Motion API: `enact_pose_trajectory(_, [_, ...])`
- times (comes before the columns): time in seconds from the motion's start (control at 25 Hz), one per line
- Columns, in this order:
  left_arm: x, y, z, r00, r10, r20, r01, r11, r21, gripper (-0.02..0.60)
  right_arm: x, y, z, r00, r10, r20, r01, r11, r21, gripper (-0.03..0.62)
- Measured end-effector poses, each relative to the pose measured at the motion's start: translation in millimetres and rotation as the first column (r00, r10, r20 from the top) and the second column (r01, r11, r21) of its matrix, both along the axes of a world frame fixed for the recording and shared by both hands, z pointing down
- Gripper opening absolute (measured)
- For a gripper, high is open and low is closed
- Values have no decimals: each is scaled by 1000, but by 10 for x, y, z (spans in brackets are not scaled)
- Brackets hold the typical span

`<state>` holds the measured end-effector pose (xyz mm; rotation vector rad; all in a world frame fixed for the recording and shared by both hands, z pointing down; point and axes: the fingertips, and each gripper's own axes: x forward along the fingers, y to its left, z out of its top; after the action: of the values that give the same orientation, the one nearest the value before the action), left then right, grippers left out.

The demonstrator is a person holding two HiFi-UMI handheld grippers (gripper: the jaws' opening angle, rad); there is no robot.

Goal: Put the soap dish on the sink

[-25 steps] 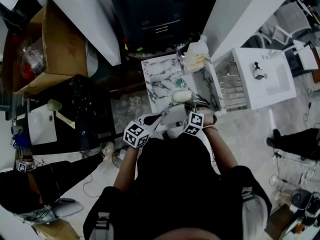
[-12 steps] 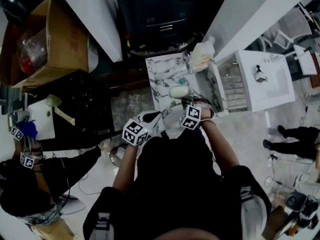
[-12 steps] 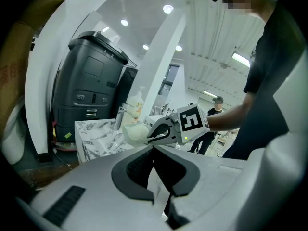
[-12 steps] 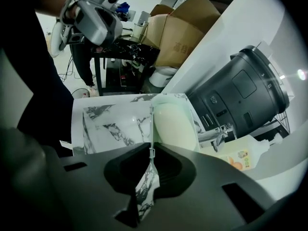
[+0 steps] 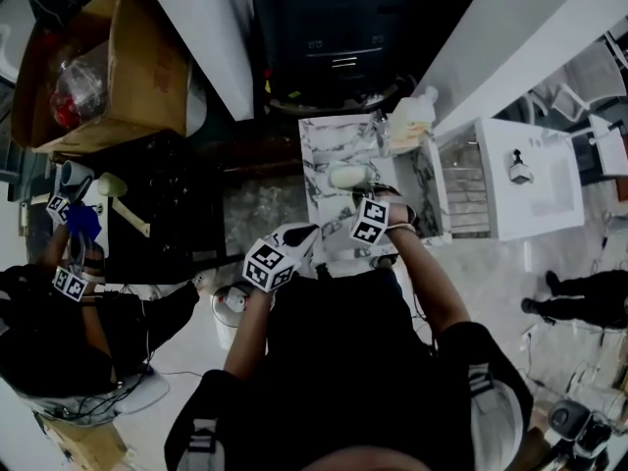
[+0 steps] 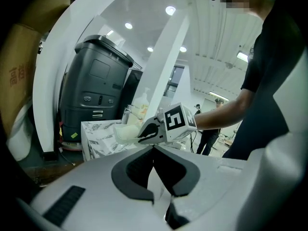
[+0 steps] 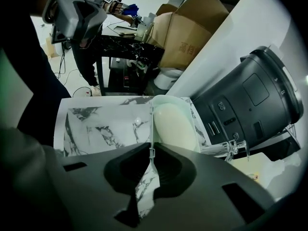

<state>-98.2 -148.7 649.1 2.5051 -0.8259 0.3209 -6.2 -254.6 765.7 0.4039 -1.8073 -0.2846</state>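
Observation:
The soap dish point(image 7: 173, 121) is pale green with a pale soap bar lying in it. My right gripper point(image 7: 152, 150) is shut on the dish's near rim and holds it over the marble-patterned sink point(image 7: 103, 124). In the head view the dish point(image 5: 350, 177) hangs above the sink point(image 5: 319, 150), just beyond the right gripper point(image 5: 358, 196). My left gripper point(image 5: 304, 234) stays at the sink's near edge, shut with nothing in it. The left gripper view has its jaws point(image 6: 154, 150) closed, with the dish point(image 6: 126, 133) and the right gripper's marker cube point(image 6: 175, 121) ahead.
A tall black bin point(image 5: 334, 27) stands behind the sink, and a faucet and pale bottle point(image 5: 412, 116) at its far right corner. A cardboard box point(image 5: 108, 57) and black table point(image 5: 167, 214) lie left, a white cabinet point(image 5: 520, 175) right. Another person point(image 5: 69, 283) works at left.
The right gripper has carried the soap dish a little farther over the sink. The left gripper has hardly moved. The head camera has shifted slightly.

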Motion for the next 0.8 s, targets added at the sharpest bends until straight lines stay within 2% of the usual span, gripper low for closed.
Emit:
enact_pose_trajectory(0.24, [-8,-71,27,1000,-31,2,31,999,-19,-2,-107,-215,106,1000,13,10,-13,999,-30,17])
enact_pose_trajectory(0.48, [70,-155,40,998,-59,0,59,998,-32,-2,-158,-353,256,1000,-19,-7,19,998,-53,17])
enact_pose_trajectory(0.8, [-15,-257,11,995,-98,16,98,994,-47,-2,-206,-603,392,999,-32,-19,31,997,-68,17])
